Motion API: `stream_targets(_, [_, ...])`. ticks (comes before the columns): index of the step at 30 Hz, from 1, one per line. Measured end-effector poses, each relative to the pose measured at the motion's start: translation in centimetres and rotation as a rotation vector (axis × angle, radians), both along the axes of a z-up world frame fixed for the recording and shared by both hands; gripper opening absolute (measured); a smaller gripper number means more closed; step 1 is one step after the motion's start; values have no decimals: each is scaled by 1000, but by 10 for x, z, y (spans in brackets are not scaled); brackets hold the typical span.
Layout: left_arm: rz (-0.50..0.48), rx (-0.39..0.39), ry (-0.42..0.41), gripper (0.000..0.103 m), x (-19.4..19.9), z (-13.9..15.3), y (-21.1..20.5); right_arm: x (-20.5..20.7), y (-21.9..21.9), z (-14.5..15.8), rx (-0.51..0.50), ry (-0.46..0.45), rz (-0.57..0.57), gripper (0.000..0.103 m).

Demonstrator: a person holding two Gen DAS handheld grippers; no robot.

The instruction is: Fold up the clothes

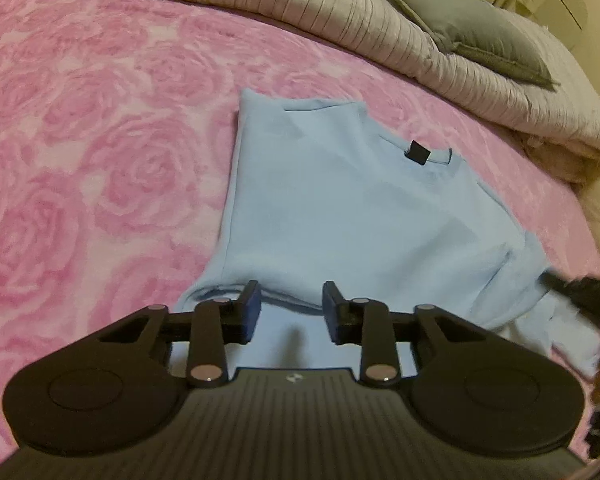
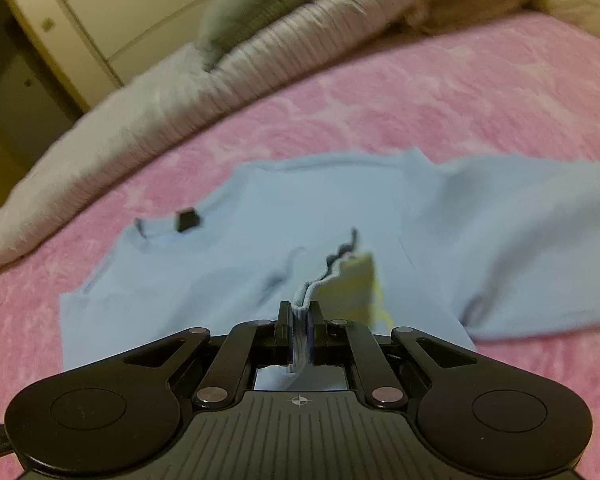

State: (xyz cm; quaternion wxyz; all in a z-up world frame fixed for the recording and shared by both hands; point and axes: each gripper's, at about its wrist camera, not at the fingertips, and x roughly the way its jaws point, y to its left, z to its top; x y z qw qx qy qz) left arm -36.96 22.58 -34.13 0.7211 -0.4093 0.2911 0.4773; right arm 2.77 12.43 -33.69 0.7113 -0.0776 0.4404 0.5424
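One light blue T-shirt (image 1: 340,216) lies on a bed covered by one pink rose-patterned blanket (image 1: 100,140). In the left wrist view its body looks partly folded, with a straight edge on the left. One small black neck label (image 1: 417,151) sits at the collar. Along the far side of the bed lies one bunched beige ribbed comforter (image 1: 340,8), and one grey pillow (image 1: 472,36) rests on top of it.

There are two grippers. The left hand-held gripper (image 1: 290,306) hovers at the shirt's near edge with its jaws partly apart; blue cloth shows in the gap, but the pads do not press on it. The right hand-held gripper (image 2: 299,334) has its jaws closed tight on a bunched ridge of the T-shirt's fabric, which rises in a fold ahead of the fingers. The right wrist view is blurred, so a pale yellowish patch (image 2: 352,292) beside that fold cannot be identified.
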Motion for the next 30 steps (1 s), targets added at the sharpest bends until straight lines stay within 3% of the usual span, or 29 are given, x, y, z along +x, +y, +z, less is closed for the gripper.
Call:
stream_targets(4, [-13,12,37,25,6,-5,4,-9,-6,14,108,-73,65,5])
stream_targets(6, [-16,3,57,25,9,-11,7,-4,-3,-1,11,-87,18,5])
stream_targets(7, [-18,-2,67,25,10,-14,8,4,0,-16,-88,-74,-22,6])
stream_targets(9, [-23,-1,83,25,12,-16,9,17,2,-35,-210,-34,-81,17])
stream_targets(13, [-39,14,99,25,19,-17,9,21,-12,-22,-145,-61,-119,26])
stream_targets(15, [-50,9,133,25,25,-22,10,23,-20,-22,-132,-10,-93,26])
stream_targets(16, [-58,0,165,25,29,-26,12,24,-23,-25,-142,21,-72,26])
stream_targets(18, [-73,-20,229,25,38,-33,14,26,-20,-37,-246,-4,-52,26])
stream_targets(21, [-63,3,221,24,42,-21,11,42,-39,-36,-239,48,-99,26])
stream_targets(26, [-67,0,198,24,62,-5,3,97,-95,-25,-186,173,-305,28])
stream_targets(29, [-62,-14,185,24,78,-6,0,148,-145,-38,-171,294,-544,29])
stream_targets(30, [-57,-17,174,24,82,-5,0,164,-165,-42,-110,362,-636,29])
